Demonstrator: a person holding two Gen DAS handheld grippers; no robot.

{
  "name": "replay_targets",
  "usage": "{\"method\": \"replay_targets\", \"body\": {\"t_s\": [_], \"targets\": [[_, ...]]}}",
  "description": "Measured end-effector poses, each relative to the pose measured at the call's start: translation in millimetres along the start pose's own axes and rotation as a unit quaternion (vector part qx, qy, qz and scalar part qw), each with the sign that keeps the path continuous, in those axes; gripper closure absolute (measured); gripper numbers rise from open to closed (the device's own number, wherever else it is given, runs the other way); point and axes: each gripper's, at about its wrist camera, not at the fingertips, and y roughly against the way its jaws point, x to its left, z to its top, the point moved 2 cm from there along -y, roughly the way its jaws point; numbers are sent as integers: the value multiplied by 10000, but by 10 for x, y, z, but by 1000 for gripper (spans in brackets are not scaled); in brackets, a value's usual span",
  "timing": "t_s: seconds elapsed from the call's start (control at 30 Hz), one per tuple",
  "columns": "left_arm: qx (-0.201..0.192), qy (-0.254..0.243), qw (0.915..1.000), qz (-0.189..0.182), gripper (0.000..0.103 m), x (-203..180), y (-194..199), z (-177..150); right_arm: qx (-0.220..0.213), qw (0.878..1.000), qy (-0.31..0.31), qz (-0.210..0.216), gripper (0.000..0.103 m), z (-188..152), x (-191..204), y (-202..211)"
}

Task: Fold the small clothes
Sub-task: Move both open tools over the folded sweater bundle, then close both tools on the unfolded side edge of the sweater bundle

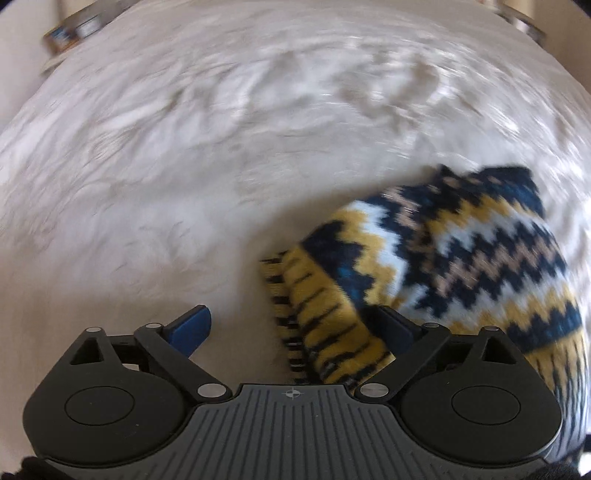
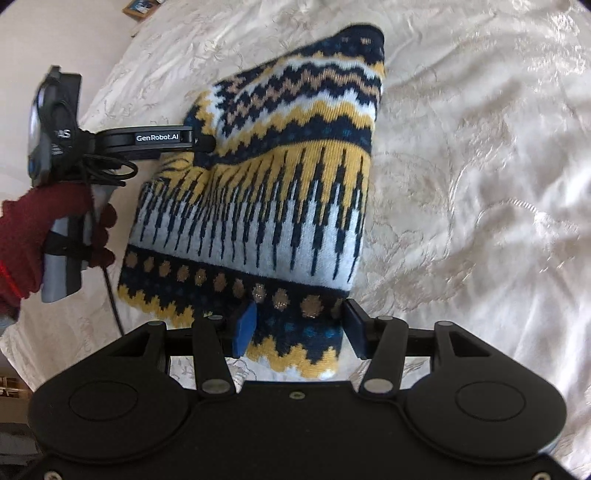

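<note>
A knitted garment [image 2: 280, 192] in navy, yellow and white zigzag bands lies folded on a cream bedspread [image 2: 480, 147]. My right gripper [image 2: 301, 328] is open, its blue pads either side of the garment's near hem. My left gripper [image 1: 295, 325] is open; the garment's yellow striped edge [image 1: 332, 332] lies between its pads, against the right one. In the right wrist view the left gripper [image 2: 203, 142] reaches in from the left at the garment's left edge, held by a hand in a dark red glove [image 2: 29, 236].
The cream embroidered bedspread [image 1: 184, 166] fills both views. Small framed objects [image 1: 74, 29] sit beyond its far left edge. A black cable [image 2: 110, 288] hangs from the left gripper's handle. The left wrist view is motion-blurred.
</note>
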Motion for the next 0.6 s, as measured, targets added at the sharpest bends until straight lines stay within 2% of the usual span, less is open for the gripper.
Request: {"method": "replay_targets", "body": {"t_s": [0.17,0.33,0.4,0.53,0.6], "targets": [[-30,112,9997,197,6,217,116,-90,-359,9993,56,127,42,129,-95,311],[-448,687,9965,-162,10,391,475,-161,-792,9967,85,164,33,371,-214,503],[-605,923,9929,-432,9,408,647,-252,-872,9960,53,170,29,469,-249,512],[-630,1153,9866,-971,9,299,887,-514,-1010,9948,31,149,25,646,-280,471],[-567,1180,9847,-1150,9,200,929,-651,-1043,9944,1,172,17,749,-290,404]]}}
